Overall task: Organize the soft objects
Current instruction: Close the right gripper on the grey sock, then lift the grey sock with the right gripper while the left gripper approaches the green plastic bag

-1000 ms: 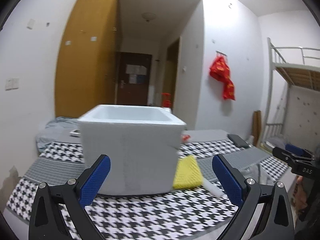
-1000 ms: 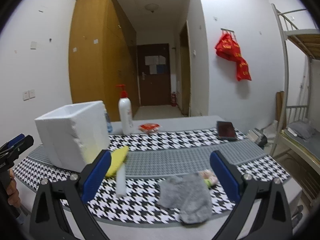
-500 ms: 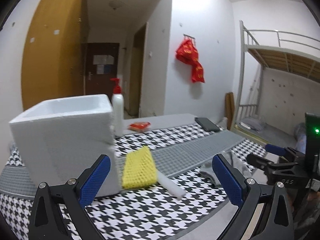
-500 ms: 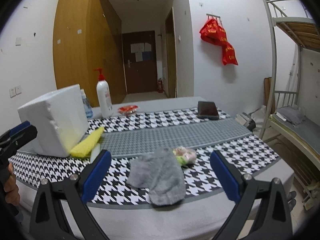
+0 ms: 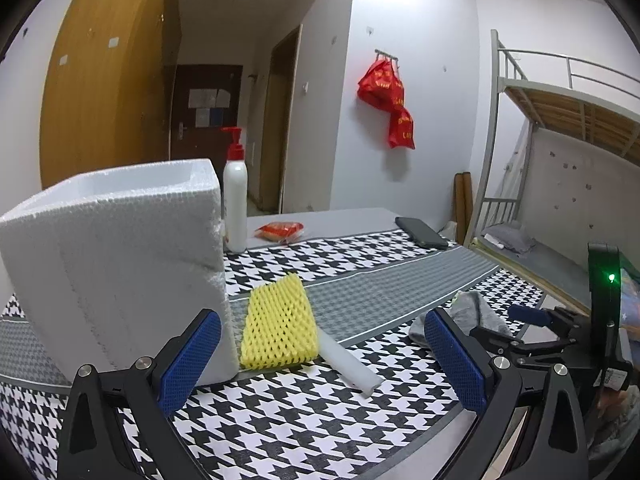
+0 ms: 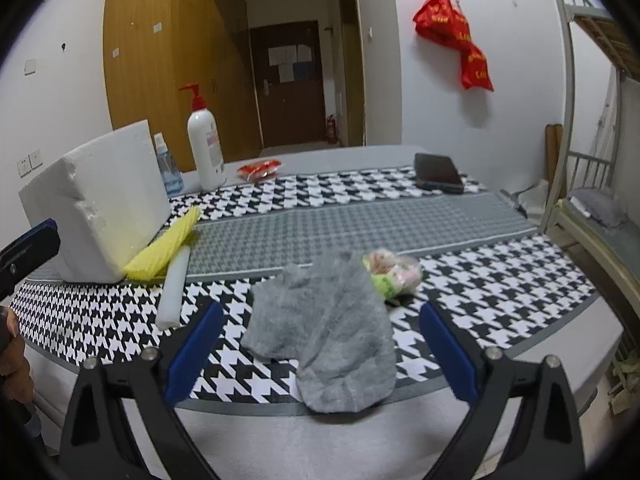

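Right tongs (image 6: 320, 340) wide, empty; grey cloth (image 6: 326, 330) dead centre-bottom of frame, just ahead between blue pads, long axis lower right. Left tongs (image 5: 322, 354) wide, empty, facing yellow foam net (image 5: 278, 326) propped against white foam box (image 5: 116, 264) on surface (image 6: 460, 280). Right nearer cloth

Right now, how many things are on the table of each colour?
White: 3, the styrofoam box, pump bottle, foam tube.
Yellow: 1, the foam net.
Grey: 1, the cloth.
Red: 1, the packet.
Black: 1, the phone.
Total: 7.
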`<state>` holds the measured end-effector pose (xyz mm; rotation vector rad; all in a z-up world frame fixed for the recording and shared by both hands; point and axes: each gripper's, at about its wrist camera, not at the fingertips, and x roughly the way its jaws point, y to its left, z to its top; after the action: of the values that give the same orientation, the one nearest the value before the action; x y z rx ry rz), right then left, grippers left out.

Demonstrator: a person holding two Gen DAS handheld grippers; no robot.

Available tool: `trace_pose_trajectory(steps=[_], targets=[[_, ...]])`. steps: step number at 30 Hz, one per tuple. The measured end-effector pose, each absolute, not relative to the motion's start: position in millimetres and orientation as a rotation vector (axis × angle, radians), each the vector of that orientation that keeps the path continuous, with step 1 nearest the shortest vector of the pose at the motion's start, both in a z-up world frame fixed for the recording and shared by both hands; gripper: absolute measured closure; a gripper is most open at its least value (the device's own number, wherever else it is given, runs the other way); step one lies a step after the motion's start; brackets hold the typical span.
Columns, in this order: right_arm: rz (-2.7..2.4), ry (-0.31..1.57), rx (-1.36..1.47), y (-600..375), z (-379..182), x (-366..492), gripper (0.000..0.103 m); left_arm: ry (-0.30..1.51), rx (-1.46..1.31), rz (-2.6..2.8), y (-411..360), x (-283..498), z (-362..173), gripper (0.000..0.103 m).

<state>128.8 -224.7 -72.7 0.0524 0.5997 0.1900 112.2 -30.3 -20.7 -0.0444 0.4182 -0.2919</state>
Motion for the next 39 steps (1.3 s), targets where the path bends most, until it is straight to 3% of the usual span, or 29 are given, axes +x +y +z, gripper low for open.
trace_pose_trajectory(steps=[7, 11, 15, 20, 39], targets=[[0.198, 0.662, 0.038, -223, -85, 139, 0.03, 0.426, -0.024, -0.313, -39, 116, -23, 0.001], [0.212, 0.706, 0.039, -224, -91, 146, 0.054, 0.441, -0.018, -0.318, -40, 119, -24, 0.001], [0.202, 0.732, 0.024, -224, -97, 149, 0.064, 0.451, -0.019, -0.317, -41, 123, -25, 0.001], [0.211, 0.737, 0.043, -229, -94, 147, 0.083, 0.451, -0.016, -0.316, -41, 122, -25, 0.001], [0.316, 0.622, 0.154, -240, -44, 132, 0.084, 0.428, -0.01, -0.31, -42, 112, -21, 0.001]])
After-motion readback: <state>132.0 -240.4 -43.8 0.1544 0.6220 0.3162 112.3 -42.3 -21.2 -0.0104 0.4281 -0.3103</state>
